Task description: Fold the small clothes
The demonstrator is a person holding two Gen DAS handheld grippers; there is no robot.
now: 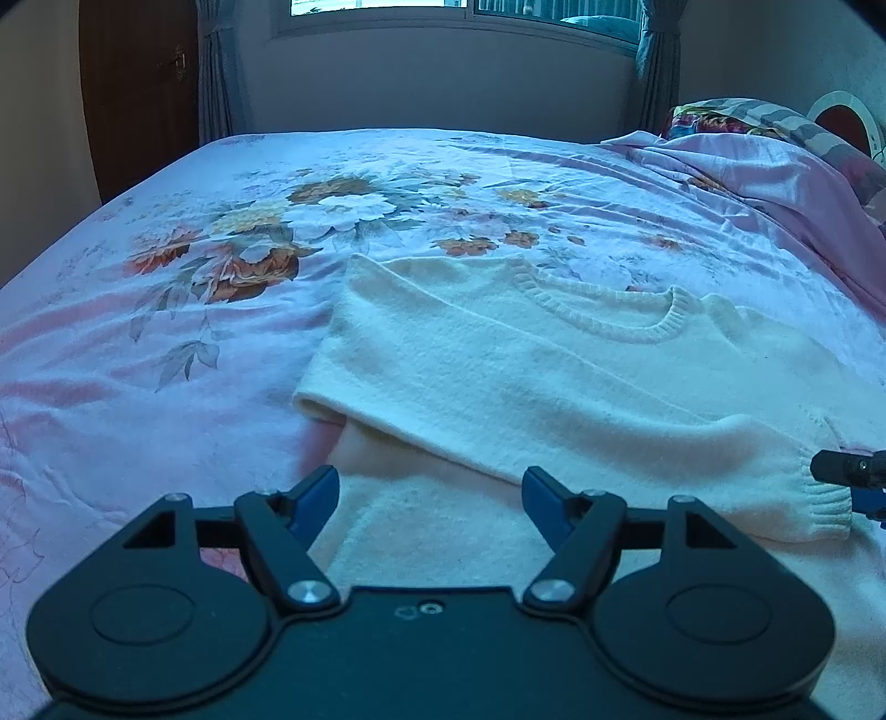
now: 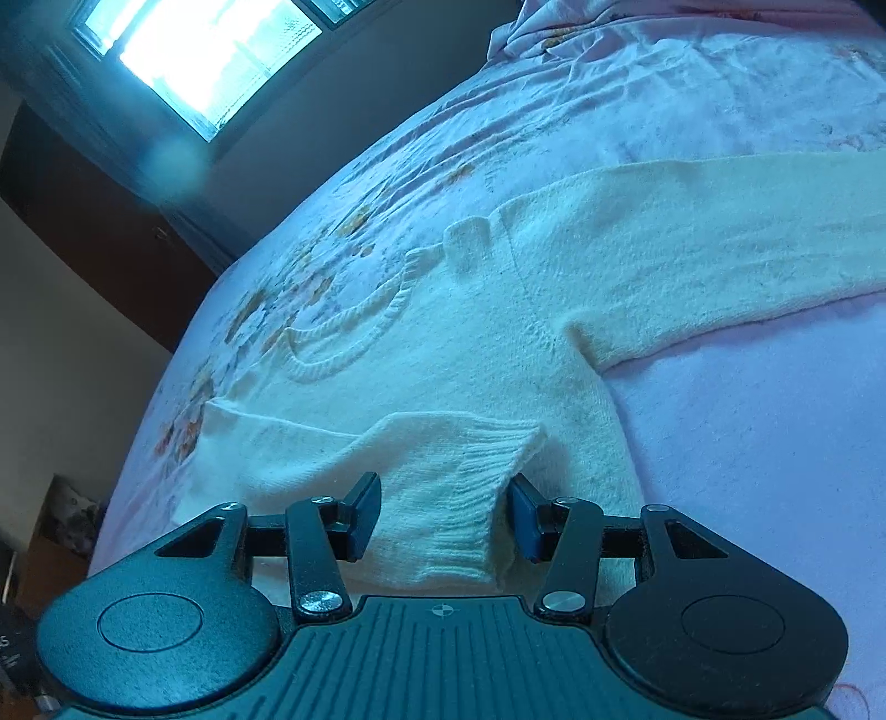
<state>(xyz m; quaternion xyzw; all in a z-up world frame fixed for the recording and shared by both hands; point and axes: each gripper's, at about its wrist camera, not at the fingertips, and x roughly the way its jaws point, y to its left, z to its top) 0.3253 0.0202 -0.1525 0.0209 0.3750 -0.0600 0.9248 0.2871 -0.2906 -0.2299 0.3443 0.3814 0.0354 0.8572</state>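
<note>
One bed (image 1: pixel 138 343), the largest item, fills both views under a pink floral sheet; I count one main flower cluster at 11 o'clock of the left wrist view. One window (image 1: pixel 459 11) runs along the top edge at 12 o'clock, with two curtains (image 1: pixel 213 72), one at either end. One dark wooden door (image 1: pixel 138 94) stands at 10 o'clock. One crumpled pink cover (image 1: pixel 764 166) and one patterned pillow (image 1: pixel 720 119) lie at 2 o'clock. I can read no brand, label or writing in either view, and I see no containers.

One white knitted sweater (image 1: pixel 554 376), the thing to be folded, lies flat on the sheet at the centre of the left wrist view, with its ribbed collar (image 1: pixel 609 315) toward 1 o'clock. Its two sleeves lie differently: one is folded across the body, ending in a ribbed cuff (image 2: pixel 470 487), while the other sleeve (image 2: pixel 720 238) stretches out toward 3 o'clock in the right wrist view.

My left gripper (image 1: pixel 431 490) hovers at 6 o'clock over the sweater's near part; its jaws stand wide apart and grasp nothing. My right gripper (image 2: pixel 446 518) sits at 6 o'clock of its own view, its jaws released, with the cuff lying between the blue pads and a visible gap on each side.
</note>
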